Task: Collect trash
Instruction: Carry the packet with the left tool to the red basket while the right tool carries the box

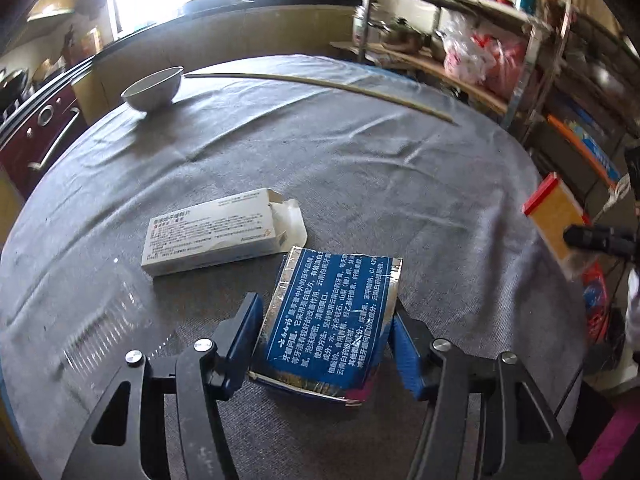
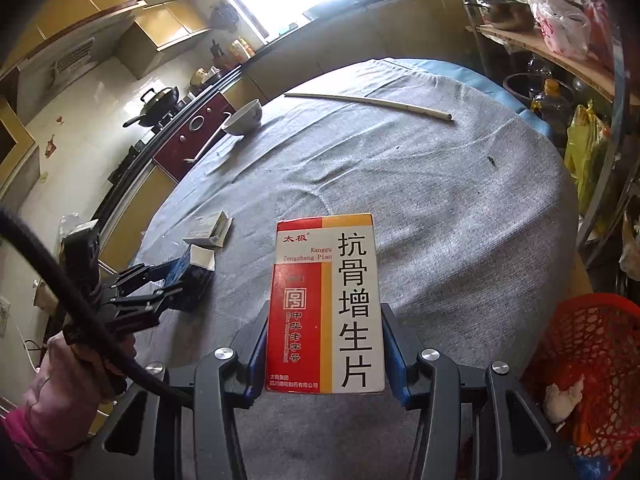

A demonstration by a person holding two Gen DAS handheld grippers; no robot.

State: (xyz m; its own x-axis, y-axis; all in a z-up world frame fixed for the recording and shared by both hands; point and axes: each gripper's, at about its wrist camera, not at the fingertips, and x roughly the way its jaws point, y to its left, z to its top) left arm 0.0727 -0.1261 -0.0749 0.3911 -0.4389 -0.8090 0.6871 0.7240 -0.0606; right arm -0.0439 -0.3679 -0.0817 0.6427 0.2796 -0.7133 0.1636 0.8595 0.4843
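A blue box with white print and silver edges (image 1: 340, 280) lies on the grey cloth, and my left gripper (image 1: 326, 308) is shut on it, blue pads pressed against its two long sides. The right wrist view shows that same grip from the side (image 2: 176, 280). My right gripper (image 2: 324, 318) is shut on a red, yellow and white medicine box (image 2: 326, 280), held upright above the table's near edge. A white carton with an open end flap (image 1: 216, 236) lies just beyond the blue box. A crushed clear plastic cup (image 1: 104, 328) rests to its left.
A red mesh basket (image 2: 588, 360) with a crumpled tissue stands below the table's right edge. A white bowl (image 1: 154, 88) and a long thin stick (image 1: 320, 84) lie at the far side. A cluttered shelf rack (image 1: 480, 60) stands to the right and a stove to the left.
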